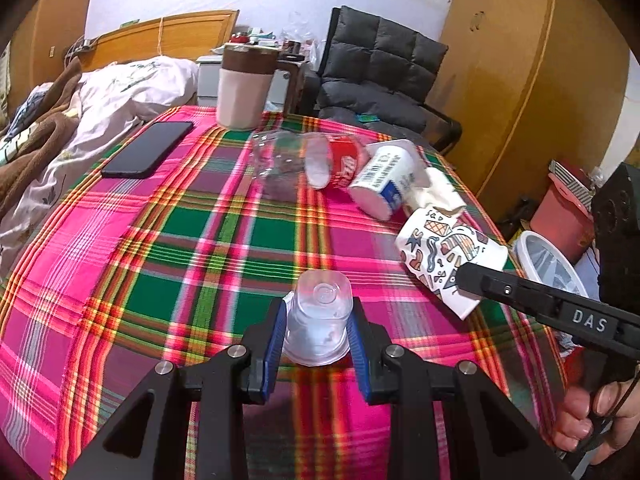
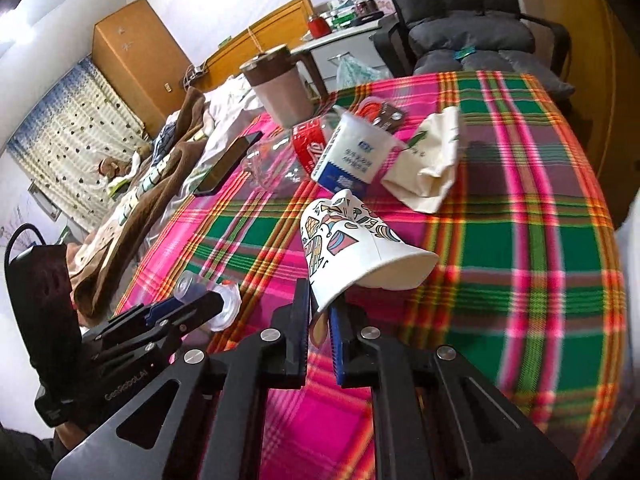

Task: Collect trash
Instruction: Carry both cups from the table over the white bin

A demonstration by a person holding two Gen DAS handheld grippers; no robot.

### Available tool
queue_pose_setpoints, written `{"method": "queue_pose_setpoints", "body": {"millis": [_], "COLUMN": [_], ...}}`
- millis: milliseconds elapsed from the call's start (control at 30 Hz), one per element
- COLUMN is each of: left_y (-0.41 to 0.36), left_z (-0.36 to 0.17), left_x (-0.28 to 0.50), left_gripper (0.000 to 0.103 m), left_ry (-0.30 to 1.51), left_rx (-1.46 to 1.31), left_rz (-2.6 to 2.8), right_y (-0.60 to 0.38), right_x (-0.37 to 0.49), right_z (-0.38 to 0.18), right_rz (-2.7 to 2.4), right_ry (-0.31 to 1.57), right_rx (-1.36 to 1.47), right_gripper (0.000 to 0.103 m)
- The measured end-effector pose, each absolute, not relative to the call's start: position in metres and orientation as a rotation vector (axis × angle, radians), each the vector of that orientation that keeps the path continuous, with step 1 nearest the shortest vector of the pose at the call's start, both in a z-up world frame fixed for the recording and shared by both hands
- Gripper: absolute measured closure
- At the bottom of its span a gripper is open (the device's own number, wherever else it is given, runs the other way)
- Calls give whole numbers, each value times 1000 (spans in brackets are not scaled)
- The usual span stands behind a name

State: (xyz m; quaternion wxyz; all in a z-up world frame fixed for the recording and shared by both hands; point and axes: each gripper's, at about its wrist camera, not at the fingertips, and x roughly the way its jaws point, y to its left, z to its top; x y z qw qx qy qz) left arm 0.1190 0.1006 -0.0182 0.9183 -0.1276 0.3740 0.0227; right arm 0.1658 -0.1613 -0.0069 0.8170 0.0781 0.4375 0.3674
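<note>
Right gripper (image 2: 320, 316), nearest the lens in the right wrist view: jaws nearly together, pinching the rim wall of the printed paper cup (image 2: 352, 248). Cup lies tilted, base up and away from the claw, mouth toward the claw's right; long axis runs forward and slightly left along the fingers. Left gripper (image 1: 318, 320): jaws partly open, blue pads pressed on both sides of a small clear plastic cup (image 1: 320, 320) held upside down, base pointing ahead of the claw.

Table (image 1: 180, 248) with plaid cloth lies beneath both claws. Ahead of the right claw, beyond the printed cup: crumpled paper bag (image 2: 428, 176), white yogurt tub (image 2: 352, 156), red-labelled clear bottle (image 2: 288, 156), all on their sides.

White bin (image 1: 548, 260) sits off the table edge, right of the left claw and just behind the right gripper's finger. Judgement: both hands loaded; the right hand is nearer the bin, so its cup goes first, swung rightward.
</note>
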Motion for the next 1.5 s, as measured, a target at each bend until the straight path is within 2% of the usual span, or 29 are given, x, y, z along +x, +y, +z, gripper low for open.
{"method": "queue_pose_setpoints", "body": {"millis": [733,1500], "left_y": [15,-85], "left_z": [21,26], "left_x": [107,145], "left_gripper": [72,72], "left_ry": [730,748], "left_rx": [-170,-98], "left_rz": [-87,-287], "right_y": [-216,-304], "right_x": [143,141], "right_z": [19,2], "right_rz": [643,438], "right_ry": [833,802], "right_rx": [236,351], "right_gripper": [91,91]}}
